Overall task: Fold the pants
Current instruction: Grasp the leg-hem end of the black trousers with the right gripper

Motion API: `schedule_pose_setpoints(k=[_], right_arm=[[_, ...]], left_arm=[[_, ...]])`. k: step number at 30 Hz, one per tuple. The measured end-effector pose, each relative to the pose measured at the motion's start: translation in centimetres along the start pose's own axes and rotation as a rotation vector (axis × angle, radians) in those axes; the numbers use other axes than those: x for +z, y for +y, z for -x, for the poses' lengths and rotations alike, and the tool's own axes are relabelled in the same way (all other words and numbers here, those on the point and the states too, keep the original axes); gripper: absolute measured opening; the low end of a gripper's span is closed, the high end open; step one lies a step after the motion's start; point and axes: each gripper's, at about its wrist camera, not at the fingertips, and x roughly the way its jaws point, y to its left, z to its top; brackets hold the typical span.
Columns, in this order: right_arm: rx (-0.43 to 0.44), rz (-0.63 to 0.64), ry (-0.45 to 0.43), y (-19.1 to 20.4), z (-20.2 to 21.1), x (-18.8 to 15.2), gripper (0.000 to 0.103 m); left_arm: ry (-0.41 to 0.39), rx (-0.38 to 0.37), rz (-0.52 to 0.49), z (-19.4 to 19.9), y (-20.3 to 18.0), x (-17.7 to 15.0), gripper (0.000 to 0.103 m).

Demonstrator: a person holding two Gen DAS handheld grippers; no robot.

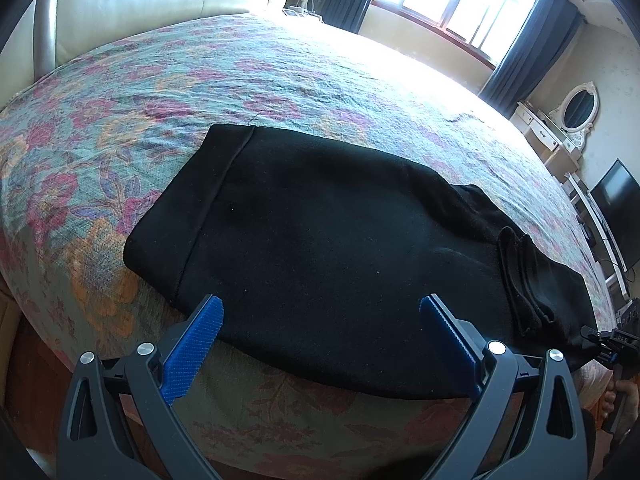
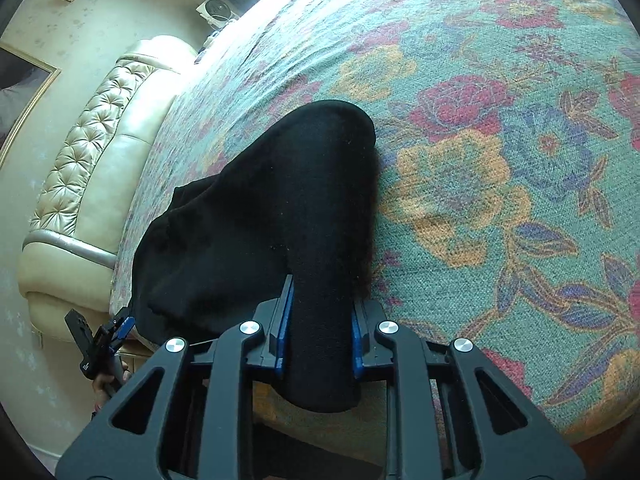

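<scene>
Two claws at the bed edge: right claw clamped on a bunched end of the black pants. Left claw spread wide over the pants, gripping nothing.

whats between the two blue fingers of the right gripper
A bunched end of the black pants sits between the fingers of the right gripper, which press on it from both sides. The right wrist view shows this.
</scene>
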Motion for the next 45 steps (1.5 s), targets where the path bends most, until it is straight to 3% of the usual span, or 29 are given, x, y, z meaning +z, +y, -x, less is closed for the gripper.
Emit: schedule_pose_setpoints(k=[5, 8, 11, 13, 14, 17, 24, 26, 30, 33, 34, 38, 41, 42, 43, 45], right_arm=[[-0.002, 0.012, 0.028, -1.0, -0.2, 0.2, 0.020], [0.013, -0.020, 0.026, -1.7, -0.4, 0.0, 0.028], [0.032, -0.048, 0.013, -2.0, 0.3, -0.1, 0.046], [-0.022, -0.039, -0.075, -1.7, 2.1, 0.0, 0.068], [-0.035, -0.037, -0.125, -1.6, 3.1, 0.2, 0.068], [-0.008, -0.032, -0.179, -1.2, 4.0, 1.7, 0.068], [0.077, -0.014, -0.166, 0.2, 0.9, 6.1, 0.060], [0.053, -0.012, -0.160, 0.6, -0.2, 7.0, 0.060], [-0.093, 0.016, -0.151, 0.6, -1.9, 8.2, 0.060], [0.005, -0.082, -0.074, -2.0, -3.7, 8.5, 0.057], [0.029, -0.103, -0.080, -2.8, -3.8, 8.4, 0.035], [0.164, -0.192, -0.082, -5.6, -4.0, 8.3, 0.030], [0.204, -0.206, -0.102, -5.6, -2.2, 7.2, 0.057], [0.218, -0.203, -0.114, -5.5, -1.3, 6.5, 0.074], [0.223, -0.195, -0.121, -5.3, -0.4, 5.7, 0.083], [0.212, -0.166, -0.104, -5.2, 0.9, 4.0, 0.086]], left_arm=[[-0.006, -0.002, -0.001, 0.1, 0.3, 0.1, 0.098], [-0.006, -0.002, 0.010, 0.2, 1.0, 0.1, 0.098], [-0.012, -0.006, 0.029, 0.7, 1.7, 0.2, 0.098], [-0.014, -0.015, 0.045, 1.0, 2.2, 0.3, 0.098], [-0.017, -0.013, 0.052, 1.1, 2.5, 0.4, 0.098], [-0.022, 0.009, 0.062, 1.3, 3.1, 0.5, 0.098], [-0.021, 0.036, 0.090, 1.3, 4.4, 0.9, 0.098], [-0.018, 0.045, 0.086, 1.3, 4.7, 0.9, 0.098], [-0.016, 0.055, 0.101, 1.3, 5.3, 0.9, 0.098], [-0.011, 0.054, 0.111, 1.1, 5.7, 0.9, 0.098], [-0.008, 0.055, 0.111, 0.9, 5.8, 0.9, 0.098], [0.001, 0.053, 0.101, 0.1, 5.5, 1.2, 0.098], [-0.007, 0.040, 0.111, -0.3, 5.9, 1.5, 0.098], [-0.006, 0.028, 0.132, -0.3, 6.3, 1.5, 0.098], [-0.008, 0.010, 0.158, -0.3, 6.8, 1.6, 0.098], [-0.022, -0.024, 0.193, -0.1, 7.5, 1.6, 0.098]])
